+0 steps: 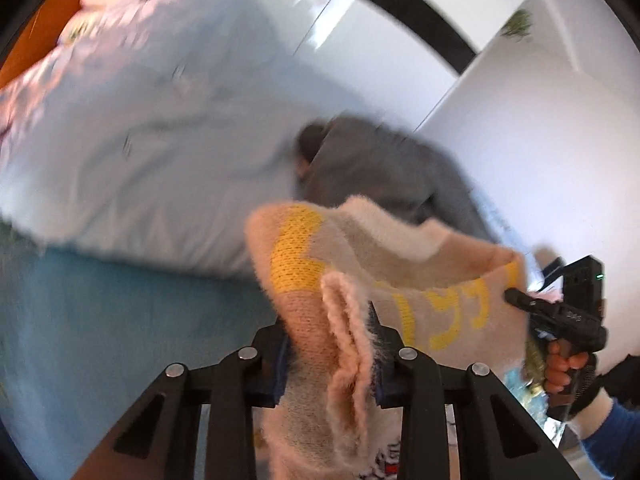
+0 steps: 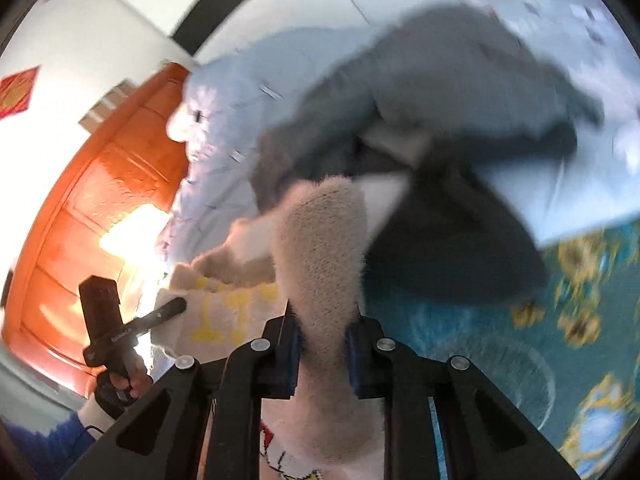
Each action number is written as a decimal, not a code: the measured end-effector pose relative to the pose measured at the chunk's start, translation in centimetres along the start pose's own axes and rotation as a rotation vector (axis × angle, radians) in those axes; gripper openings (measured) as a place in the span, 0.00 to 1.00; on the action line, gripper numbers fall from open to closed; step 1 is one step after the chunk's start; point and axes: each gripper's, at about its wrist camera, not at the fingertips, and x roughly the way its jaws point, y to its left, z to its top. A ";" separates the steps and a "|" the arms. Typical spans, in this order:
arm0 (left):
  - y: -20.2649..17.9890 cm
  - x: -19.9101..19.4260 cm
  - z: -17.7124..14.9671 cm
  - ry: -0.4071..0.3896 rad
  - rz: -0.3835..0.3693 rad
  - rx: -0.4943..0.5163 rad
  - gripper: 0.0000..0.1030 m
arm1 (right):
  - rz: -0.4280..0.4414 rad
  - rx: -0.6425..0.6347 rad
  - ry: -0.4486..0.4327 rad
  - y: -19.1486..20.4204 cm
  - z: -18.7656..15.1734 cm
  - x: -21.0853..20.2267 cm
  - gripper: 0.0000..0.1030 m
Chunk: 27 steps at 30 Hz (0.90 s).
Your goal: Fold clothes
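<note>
Left gripper (image 1: 330,364) pinches the fuzzy beige sweater (image 1: 384,280). Right gripper (image 2: 322,356) pinches it too, above the grey garment (image 2: 432,92).

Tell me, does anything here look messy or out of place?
Yes. A grey garment lies crumpled in a heap on the pale blue bedding, not laid flat or folded. The fuzzy beige sweater with yellow lettering hangs bunched between the left gripper and right gripper, off the bed. Both views are motion-blurred.
</note>
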 end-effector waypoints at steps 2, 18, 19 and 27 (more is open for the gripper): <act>-0.7 -0.5 1.6 -0.049 -0.006 0.036 0.32 | -0.002 -0.015 -0.049 0.3 1.3 -0.7 0.19; 2.6 7.7 3.0 0.191 0.083 -0.059 0.44 | -0.171 0.069 0.048 -3.4 3.1 3.0 0.28; 2.6 7.6 3.0 0.196 0.091 -0.065 0.47 | -0.187 0.068 0.051 -3.5 3.0 2.8 0.33; 2.5 4.2 -0.5 0.285 0.093 -0.147 0.57 | -0.224 0.113 0.115 -4.2 0.1 -3.9 0.36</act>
